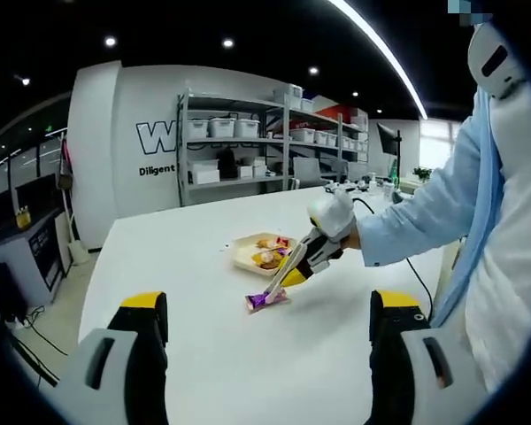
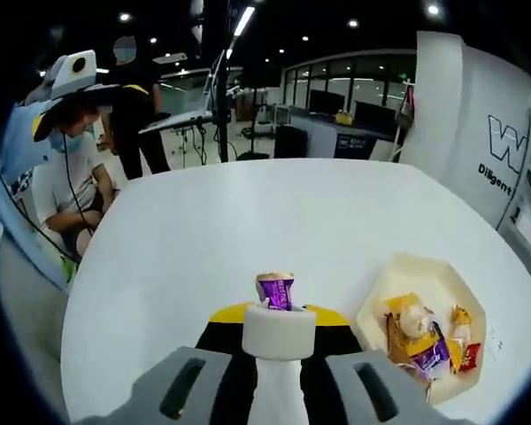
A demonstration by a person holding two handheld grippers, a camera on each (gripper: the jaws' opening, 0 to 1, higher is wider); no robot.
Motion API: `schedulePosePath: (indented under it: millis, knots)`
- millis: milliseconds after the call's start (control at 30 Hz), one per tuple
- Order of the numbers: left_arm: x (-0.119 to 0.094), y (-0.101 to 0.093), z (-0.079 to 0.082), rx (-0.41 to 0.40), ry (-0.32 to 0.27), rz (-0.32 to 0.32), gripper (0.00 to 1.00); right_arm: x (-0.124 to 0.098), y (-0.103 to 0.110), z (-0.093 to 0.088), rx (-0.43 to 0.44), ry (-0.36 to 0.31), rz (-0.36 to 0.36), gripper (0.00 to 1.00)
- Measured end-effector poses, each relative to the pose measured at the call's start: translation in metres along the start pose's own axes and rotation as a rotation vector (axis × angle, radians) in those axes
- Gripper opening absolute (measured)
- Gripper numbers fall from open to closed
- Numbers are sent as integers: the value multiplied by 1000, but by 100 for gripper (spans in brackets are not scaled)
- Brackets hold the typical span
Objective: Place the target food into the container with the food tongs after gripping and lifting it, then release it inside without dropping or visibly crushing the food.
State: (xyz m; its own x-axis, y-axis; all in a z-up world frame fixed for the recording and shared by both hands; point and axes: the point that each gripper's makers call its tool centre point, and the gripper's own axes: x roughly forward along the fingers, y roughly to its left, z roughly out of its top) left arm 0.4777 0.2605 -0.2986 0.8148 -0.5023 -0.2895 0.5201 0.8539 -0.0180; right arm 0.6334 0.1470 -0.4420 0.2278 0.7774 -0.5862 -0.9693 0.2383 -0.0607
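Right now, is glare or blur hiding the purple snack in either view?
Left gripper view: purple snack slightly soft but readable on the white table, no glare. Right gripper view: sharp at the tongs, tray evenly lit; fisheye curves the table edge.

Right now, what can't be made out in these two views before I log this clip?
- Tong tips: in the right gripper view the white tongs hide their grip on the purple snack.
- Tray contents: too small in the left gripper view.
- Right gripper fingers: blurred, so whether they are shut is unclear.
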Motion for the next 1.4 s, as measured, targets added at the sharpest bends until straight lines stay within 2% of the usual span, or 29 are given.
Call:
schedulePosePath:
  millis: [267,567,700,800,1033,1100,1267,1400]
  knots:
    - [7,-4,1,6,-5,-19,92,-13,8,12,-4,-30,-11,9]
    - [14,-11,4,12,-10,-48,92,-32,-3,18,12,-63,-54,10]
    - [17,-14,3,16,-9,-62,92,-43,-18,19,27,-77,-93,10]
    - [19,-16,5,19,-12,-71,92,-56,-40,21,51,-95,-150,10]
    - [23,-16,6,24,-14,-84,92,-74,-71,23,89,-110,-214,9]
    - [25,-15,7,21,-13,-85,92,-76,-74,22,87,-109,-218,9]
    - [28,-13,8,24,-13,-88,92,-74,-71,19,88,-102,-203,9]
    - [31,-12,7,19,-13,-89,92,-72,-54,7,73,-84,-146,10]
